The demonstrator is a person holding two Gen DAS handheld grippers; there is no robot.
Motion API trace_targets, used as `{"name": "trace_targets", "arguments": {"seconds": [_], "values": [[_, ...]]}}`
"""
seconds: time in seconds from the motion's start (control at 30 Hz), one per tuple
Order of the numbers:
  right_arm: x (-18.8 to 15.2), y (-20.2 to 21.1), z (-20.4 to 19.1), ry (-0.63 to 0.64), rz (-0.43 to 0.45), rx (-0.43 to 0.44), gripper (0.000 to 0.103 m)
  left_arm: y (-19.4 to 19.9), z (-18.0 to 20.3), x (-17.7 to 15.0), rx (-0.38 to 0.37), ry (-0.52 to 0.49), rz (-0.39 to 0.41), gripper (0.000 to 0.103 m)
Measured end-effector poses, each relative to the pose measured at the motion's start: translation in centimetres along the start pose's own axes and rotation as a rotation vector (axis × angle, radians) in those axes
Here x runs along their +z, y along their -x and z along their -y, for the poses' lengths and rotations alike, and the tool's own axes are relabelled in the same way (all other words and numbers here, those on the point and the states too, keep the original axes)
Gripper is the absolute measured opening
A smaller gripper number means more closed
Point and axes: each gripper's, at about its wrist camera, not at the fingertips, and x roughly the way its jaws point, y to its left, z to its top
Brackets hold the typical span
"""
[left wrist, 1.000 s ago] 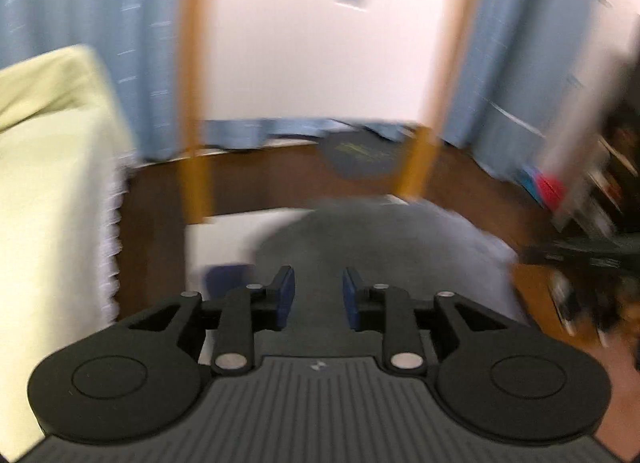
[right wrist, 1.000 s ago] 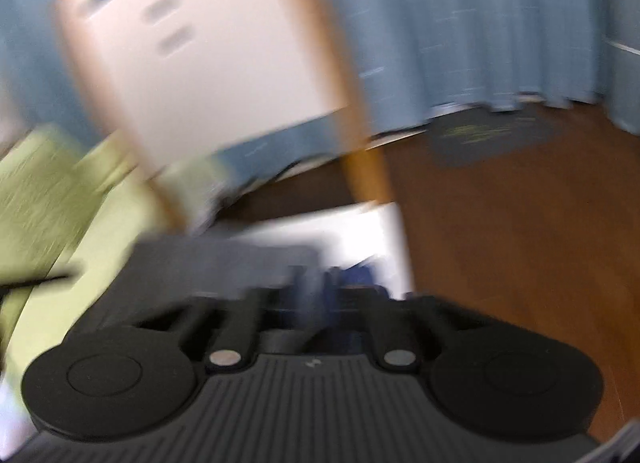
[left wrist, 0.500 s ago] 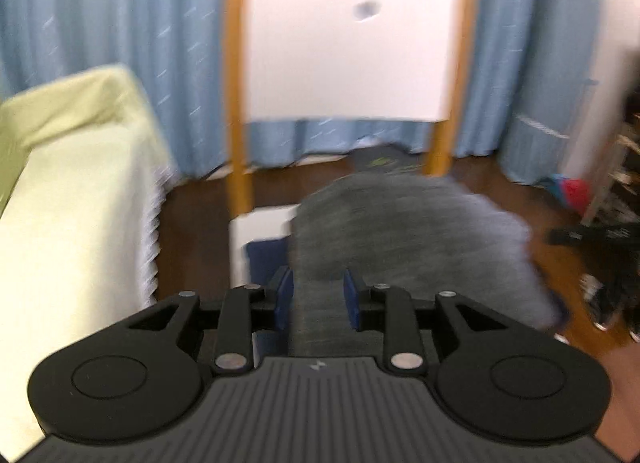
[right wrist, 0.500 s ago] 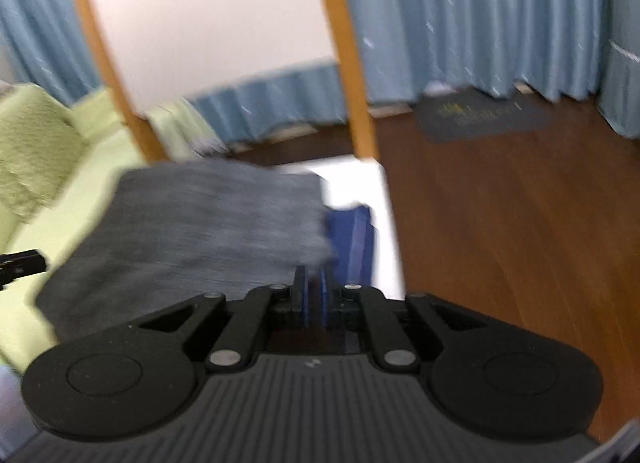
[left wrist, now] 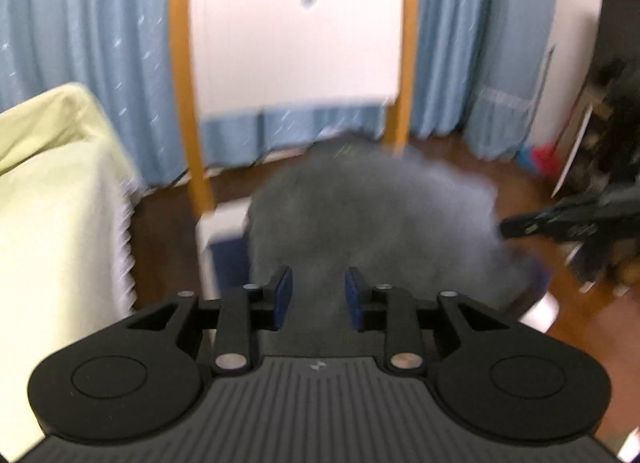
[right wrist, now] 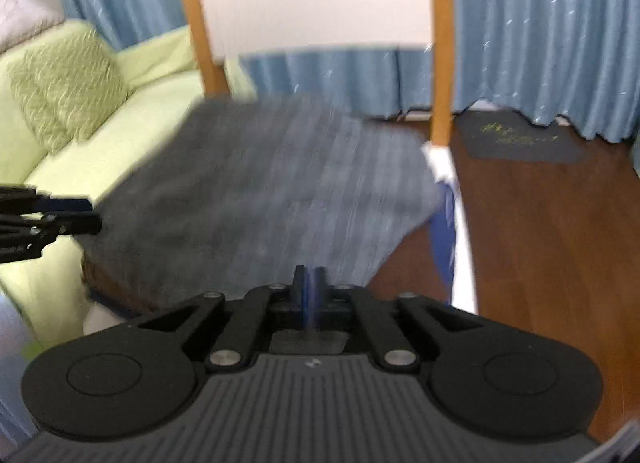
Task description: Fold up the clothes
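Grey garment (right wrist: 264, 191) was spread in the air btw the two grippers, blurred in both views, above a white table (left wrist: 224, 219) w/ a dark blue cloth (left wrist: 230, 259) on it.

Left gripper (left wrist: 318, 295): jaws apart and opening. Grey fabric ran btw the blue pads (left wrist: 283, 297) and back under the gripper body, but the pads stood clear of it on both sides; couldn't tell if anything further back was still caught. In the right wrist view the same gripper (right wrist: 86, 215) showed at the far left edge, right at the garment's left corner; contact too blurred to call.

Right gripper (right wrist: 309, 291): jaws together, only a thin slit btw the pads. Garment's near edge came right down to the tips; fabric looked pinched there, though blur hid the exact bite. In the left wrist view this gripper (left wrist: 510, 225) sat at the garment's right edge.

Garment hung roughly flat, near edge at the grippers, far edge toward the wooden frame posts (right wrist: 440, 63).

Surroundings: pale green sofa (right wrist: 140, 107) w/ a textured cushion (right wrist: 64, 83) on the left, blue curtains (right wrist: 540, 31) at the far side, dark mat (right wrist: 520, 139) on the brown wood floor (right wrist: 560, 263) far right. White table edge (right wrist: 464, 231) and blue cloth (right wrist: 442, 239) also peeked out right of the garment.
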Motion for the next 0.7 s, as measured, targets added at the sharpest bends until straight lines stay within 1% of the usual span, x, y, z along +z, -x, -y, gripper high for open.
{"name": "trace_targets", "arguments": {"seconds": [0.03,0.07,0.1,0.17,0.2,0.23,0.27,0.33,0.37,0.43,0.5,0.53,0.57,0.63,0.67,0.7], "values": [[0.6,-0.2,-0.3,-0.002,0.027,0.013,0.006,-2.0,-0.1,2.4,-0.062,-0.012,0.012,0.038],[2.1,-0.8,-0.7,0.002,0.07,0.043,0.006,-3.5,-0.3,3.3,-0.079,-0.016,0.004,0.038],[3.2,-1.6,-1.0,0.013,0.081,0.062,0.006,-5.0,-0.5,4.2,-0.093,-0.018,-0.005,0.038],[4.3,-3.7,-1.0,0.032,0.075,0.064,0.006,-7.3,-0.8,4.9,-0.084,-0.003,-0.033,0.038],[5.0,-5.2,-1.1,0.043,0.07,0.065,0.006,-8.4,-1.0,4.9,-0.075,0.009,-0.061,0.037],[5.6,-6.7,-1.2,0.054,0.06,0.062,0.006,-10.3,-1.5,4.7,-0.053,0.025,-0.125,0.035],[5.7,-8.7,-1.1,0.062,0.023,0.044,0.005,-11.9,-1.8,4.2,-0.021,0.018,-0.178,0.033],[5.1,-11.3,-1.0,0.087,-0.062,0.016,0.005,-12.8,-1.6,3.6,-0.001,-0.013,-0.194,0.033],[4.9,-12.0,-1.1,0.099,-0.087,0.011,0.005,-13.0,-1.4,3.3,0.006,-0.022,-0.193,0.033],[4.4,-12.8,-1.2,0.125,-0.104,-0.002,0.005,-13.1,-1.3,3.2,0.01,-0.016,-0.19,0.033],[4.7,-12.8,-1.2,0.119,-0.116,0.001,0.005,-12.4,-1.2,3.6,0.011,-0.005,-0.19,0.032],[5.0,-12.5,-1.0,0.109,-0.11,0.005,0.005,-11.6,-1.1,4.0,0.012,-0.005,-0.177,0.032],[5.4,-11.6,-0.9,0.096,-0.083,0.008,0.005,-10.3,-0.9,4.3,0.013,-0.007,-0.15,0.032],[5.6,-8.9,-1.2,0.106,-0.017,0.0,0.005,-8.6,-0.8,3.8,0.016,-0.001,-0.124,0.032],[5.6,-7.7,-1.2,0.109,0.012,-0.002,0.006,-7.6,-0.8,3.4,0.018,0.004,-0.112,0.033],[5.3,-6.9,-1.2,0.103,0.026,0.0,0.006,-7.4,-0.8,3.1,0.02,0.006,-0.114,0.035]]}}
